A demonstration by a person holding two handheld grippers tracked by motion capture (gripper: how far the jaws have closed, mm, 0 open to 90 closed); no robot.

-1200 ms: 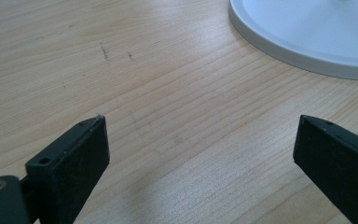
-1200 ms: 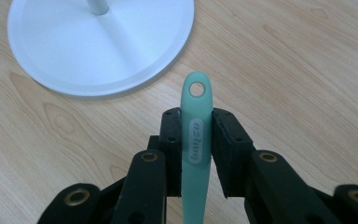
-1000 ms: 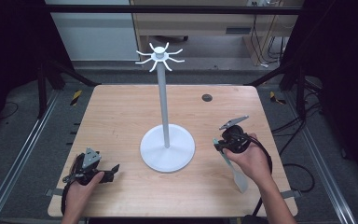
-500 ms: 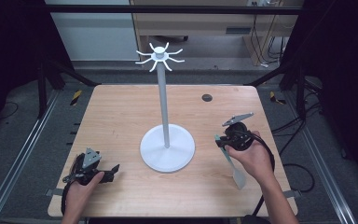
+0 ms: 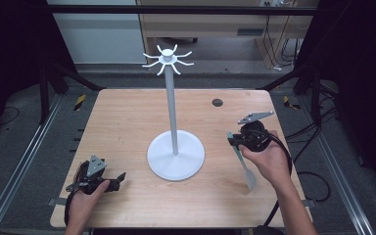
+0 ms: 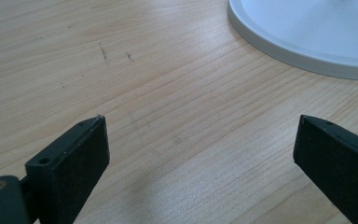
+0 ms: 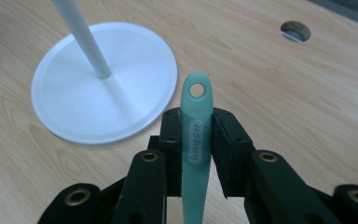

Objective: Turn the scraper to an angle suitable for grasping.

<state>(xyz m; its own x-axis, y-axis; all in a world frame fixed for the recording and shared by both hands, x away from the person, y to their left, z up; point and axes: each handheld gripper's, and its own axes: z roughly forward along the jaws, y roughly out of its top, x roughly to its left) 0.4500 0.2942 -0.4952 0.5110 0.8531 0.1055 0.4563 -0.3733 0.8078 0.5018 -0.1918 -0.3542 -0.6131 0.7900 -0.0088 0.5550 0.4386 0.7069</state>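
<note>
Left gripper [image 5: 118, 177] rests on table [image 5: 127, 117], jaws spread, nothing between. White hook stand [image 5: 173, 107] centre. Right gripper [image 7: 196, 135] clamps pale-green spatula [image 7: 196, 140] by its handle, off the table; the narrow grip could let it pivot, so its hanging hole misses a hook.

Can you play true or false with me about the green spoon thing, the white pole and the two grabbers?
1. The right gripper has its jaws closed on the pale green plastic utensil. True.
2. The utensil's handle end has a round hole in it. True.
3. The left gripper holds a red cup. False: its jaws stand wide apart with only bare wood between them.
4. The white metal stand with a round base lies tipped over. False: it stands upright on the light wooden table.
5. The utensil already hangs from a hook at the stand's top. False: it is in the right gripper.
</note>
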